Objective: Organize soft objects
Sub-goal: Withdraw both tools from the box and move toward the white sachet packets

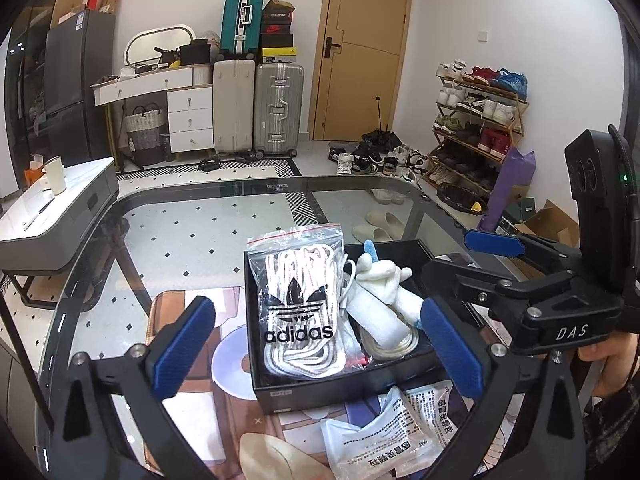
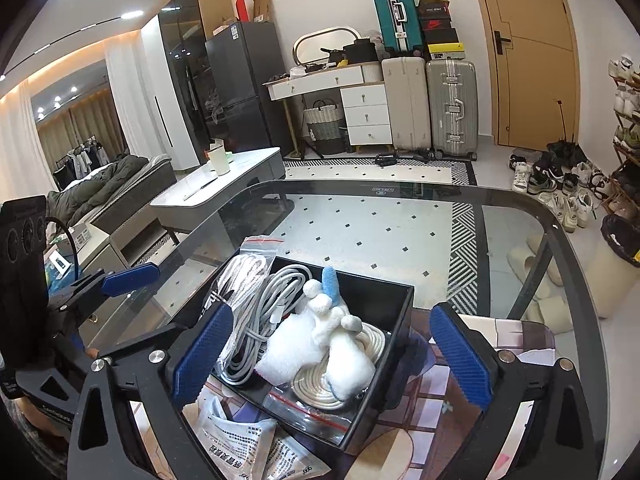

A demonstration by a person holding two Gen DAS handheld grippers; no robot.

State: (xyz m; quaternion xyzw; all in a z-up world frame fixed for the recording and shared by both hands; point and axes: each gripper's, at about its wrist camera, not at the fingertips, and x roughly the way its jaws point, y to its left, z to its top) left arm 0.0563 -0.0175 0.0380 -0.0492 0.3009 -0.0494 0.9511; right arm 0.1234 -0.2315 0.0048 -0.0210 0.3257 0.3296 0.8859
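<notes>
While both grippers hang over a glass table, the scene reads as follows.

Left gripper (image 1: pixel 320 338): fills the lower frame of the left wrist view, blue pads spread wide, holding nothing.

Right gripper (image 2: pixel 330 350): lower centre of the right wrist view, jaws likewise wide apart and empty; it also shows at right in the left wrist view.

Black box (image 1: pixel 280 394): centre of both frames, sitting open on the glass table (image 1: pixel 180 236).

Adidas bag (image 1: pixel 302 300): clear zip bag of white laces, standing upright in the box's left side.

Plush toy (image 2: pixel 340 340): white with a blue tuft, lying in the middle of the box on a coiled cream cord (image 2: pixel 320 390).

Grey cable (image 2: pixel 260 320): bundled, in the box between the laces and the toy.

Medicine sachets (image 1: pixel 380 432): white packets with printed text, on the table just in front of the box, lower frame.

Background: suitcases (image 1: pixel 256 108) against the far wall at top centre; shoe rack (image 1: pixel 476 120) at right.
</notes>
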